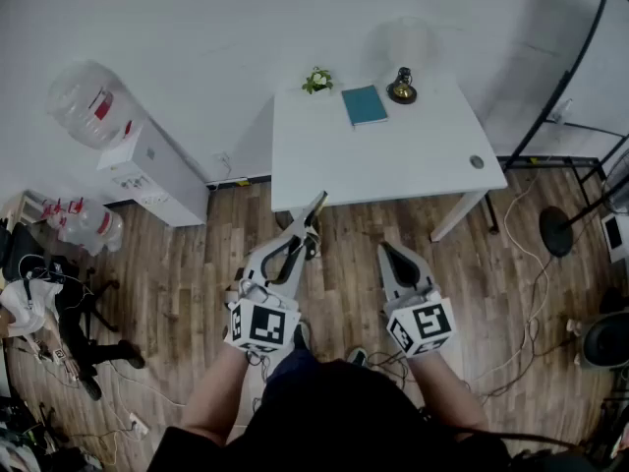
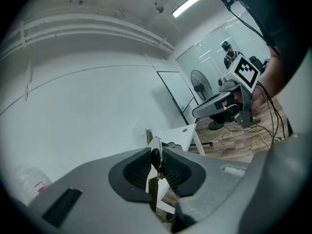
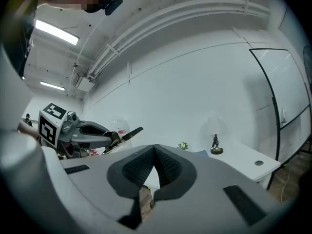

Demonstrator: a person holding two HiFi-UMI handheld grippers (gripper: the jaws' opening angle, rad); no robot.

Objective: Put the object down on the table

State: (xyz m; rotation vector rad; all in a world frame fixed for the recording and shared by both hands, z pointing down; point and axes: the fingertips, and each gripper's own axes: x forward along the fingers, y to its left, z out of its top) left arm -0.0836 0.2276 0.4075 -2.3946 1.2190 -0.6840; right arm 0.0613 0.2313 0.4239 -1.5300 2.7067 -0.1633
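1. A person holds a gripper in each hand above a wood floor (image 1: 177, 283), facing a white table (image 1: 393, 155) at the upper centre of the head view.
2. The left gripper (image 1: 307, 232), at centre frame, has its jaws pressed onto a slim tool (image 1: 316, 207). The tool's tip pokes out past the jaws toward the table's near edge.
3. In the left gripper view the tool (image 2: 156, 141) stands upright between the ribbed pads (image 2: 139, 169), pinched at the tip of the gripper (image 2: 157, 160).
4. The tool is off the table, in the air just short of its front edge.
5. The right gripper (image 1: 390, 254), right of centre, has its jaws pressed together on nothing; its own view shows the tips (image 3: 154, 152) meeting.
6. From the right gripper view, the left gripper (image 3: 114, 136) appears at mid left with the dark tool (image 3: 130, 132) jutting from it.
7. On the table's far side sit a small plant (image 1: 316, 80), a teal book (image 1: 365, 104) and a figurine (image 1: 401, 87).
8. A water dispenser (image 1: 147, 165) stands against the wall at upper left.
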